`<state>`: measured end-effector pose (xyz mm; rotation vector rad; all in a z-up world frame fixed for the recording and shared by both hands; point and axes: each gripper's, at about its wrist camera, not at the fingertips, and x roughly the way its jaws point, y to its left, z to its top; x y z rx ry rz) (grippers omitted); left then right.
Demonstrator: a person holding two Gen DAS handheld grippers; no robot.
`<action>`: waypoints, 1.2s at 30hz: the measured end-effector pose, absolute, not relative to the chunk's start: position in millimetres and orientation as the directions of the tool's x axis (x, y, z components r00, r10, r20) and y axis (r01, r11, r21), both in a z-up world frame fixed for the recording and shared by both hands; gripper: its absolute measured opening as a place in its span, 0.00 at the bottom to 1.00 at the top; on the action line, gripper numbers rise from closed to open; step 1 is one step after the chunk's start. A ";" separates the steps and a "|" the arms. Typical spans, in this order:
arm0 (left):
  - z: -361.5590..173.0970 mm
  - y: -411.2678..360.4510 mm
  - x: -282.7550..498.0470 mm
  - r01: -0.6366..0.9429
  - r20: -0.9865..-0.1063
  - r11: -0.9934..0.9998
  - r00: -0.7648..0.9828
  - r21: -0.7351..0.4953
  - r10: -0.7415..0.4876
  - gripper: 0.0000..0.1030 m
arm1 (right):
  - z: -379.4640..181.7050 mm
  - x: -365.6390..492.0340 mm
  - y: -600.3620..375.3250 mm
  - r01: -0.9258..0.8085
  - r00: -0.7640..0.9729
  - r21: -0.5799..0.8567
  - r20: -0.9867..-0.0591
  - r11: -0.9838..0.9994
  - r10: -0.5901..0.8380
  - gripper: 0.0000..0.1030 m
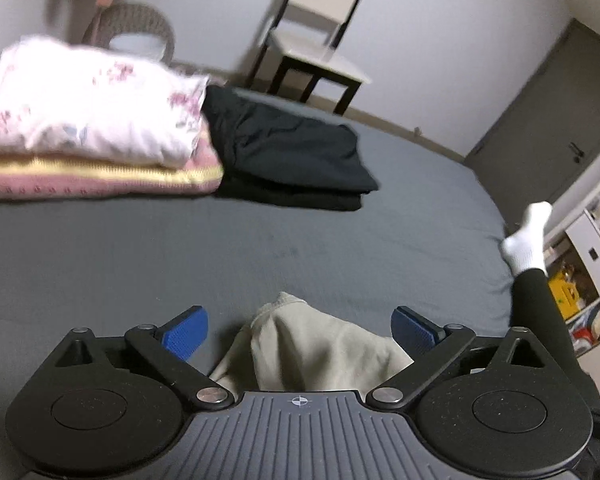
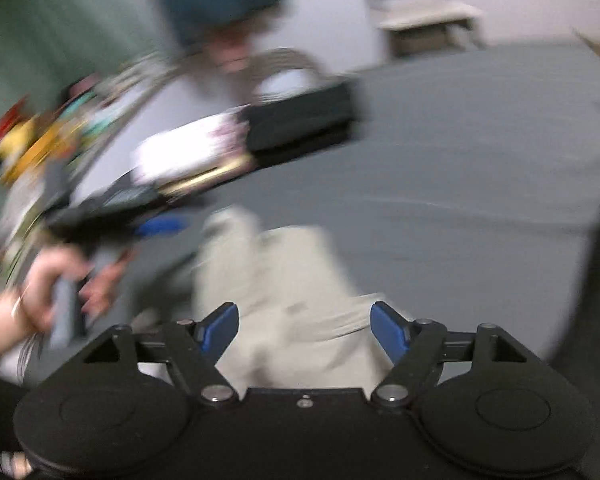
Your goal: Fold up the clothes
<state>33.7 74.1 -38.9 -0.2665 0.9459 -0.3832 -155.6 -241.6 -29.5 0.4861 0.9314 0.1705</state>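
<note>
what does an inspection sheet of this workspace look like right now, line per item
surface: grey bed sheet, mostly bare
job's things: beige garment rumpled at the near edge; floral white piece stacked on a pink and yellow knit; folded black clothes beside them
clutter: nothing seen on the bed
grippers: left gripper open over the beige garment; right gripper open over it too, view blurred
cables: nothing seen
surroundings: white side table, wicker chair, grey door, a person's leg in a white sock
</note>
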 end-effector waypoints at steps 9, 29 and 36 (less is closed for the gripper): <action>-69.1 66.7 32.8 0.159 -0.756 0.884 0.467 -0.439 -0.459 0.56 | -84.2 -141.5 -237.8 0.125 0.457 0.598 -0.743 0.792 0.489 0.28; -70.0 121.7 -30.9 0.377 -0.892 0.925 0.400 -0.048 -0.209 0.17 | -20.8 -209.9 -115.2 -0.484 0.305 0.401 -0.756 0.778 0.579 0.48; -50.6 155.8 -29.5 0.313 -0.812 0.929 0.479 -0.198 -0.334 0.18 | 45.7 -174.4 -178.5 -0.461 0.440 0.385 -0.683 0.800 0.583 0.61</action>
